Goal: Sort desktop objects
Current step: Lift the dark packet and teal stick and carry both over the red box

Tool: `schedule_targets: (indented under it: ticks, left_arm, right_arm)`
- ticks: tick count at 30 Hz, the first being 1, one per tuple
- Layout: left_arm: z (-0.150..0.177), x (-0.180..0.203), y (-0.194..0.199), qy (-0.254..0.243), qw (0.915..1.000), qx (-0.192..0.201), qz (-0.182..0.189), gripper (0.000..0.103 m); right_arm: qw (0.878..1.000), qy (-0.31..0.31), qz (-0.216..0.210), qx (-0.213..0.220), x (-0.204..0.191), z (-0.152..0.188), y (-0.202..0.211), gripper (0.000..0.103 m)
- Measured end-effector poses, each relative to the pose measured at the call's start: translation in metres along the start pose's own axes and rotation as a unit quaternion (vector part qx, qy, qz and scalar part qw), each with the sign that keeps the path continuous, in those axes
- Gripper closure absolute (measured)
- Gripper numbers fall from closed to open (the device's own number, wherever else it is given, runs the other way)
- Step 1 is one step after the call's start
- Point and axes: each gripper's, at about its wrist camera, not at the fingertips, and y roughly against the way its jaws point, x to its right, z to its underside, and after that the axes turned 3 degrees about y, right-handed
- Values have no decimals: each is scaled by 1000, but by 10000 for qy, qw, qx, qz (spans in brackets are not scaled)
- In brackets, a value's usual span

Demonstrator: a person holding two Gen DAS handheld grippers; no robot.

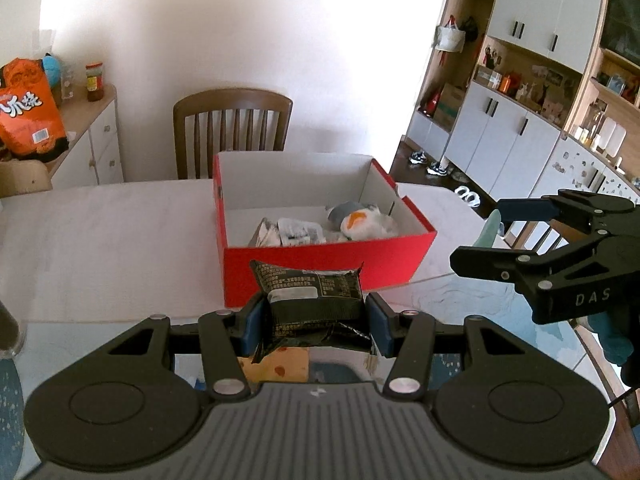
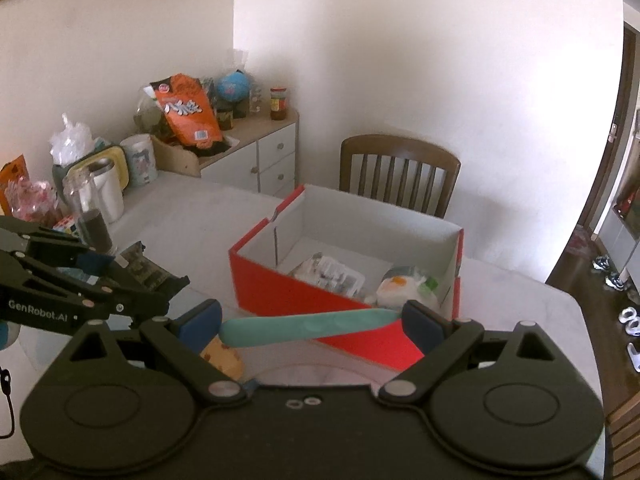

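My left gripper [image 1: 316,320] is shut on a black snack packet [image 1: 312,296], held just in front of the near wall of a red shoebox [image 1: 320,264]. The open box holds white packets [image 1: 296,232] and a white and grey plush toy [image 1: 356,220]. My right gripper [image 2: 312,326] is shut on a long teal handle-shaped object [image 2: 308,326], which lies crosswise between the blue pads, in front of the red shoebox [image 2: 276,292]. In the right wrist view the left gripper [image 2: 148,274] shows at the left with the packet [image 2: 140,266].
The box stands on a white table [image 1: 100,240]. A wooden chair [image 1: 232,128] is behind it, and a sideboard [image 2: 264,156] carries an orange snack bag and jars. A glass jar [image 2: 90,212] and a kettle stand at the table's left. A yellow patterned item [image 1: 280,364] lies below the grippers.
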Motion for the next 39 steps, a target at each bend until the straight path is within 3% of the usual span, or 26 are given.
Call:
schedule_targets:
  ticks: [28,39]
  left_arm:
    - [-59,6,-37,35,9997,217,59,51]
    - [-68,-6,-67,171,9998,93,-8,51]
  right_arm:
    - [9998,-129,138,108,40,-40,-22,6]
    - [9998,-177,66,-7,49,-41,-44,6]
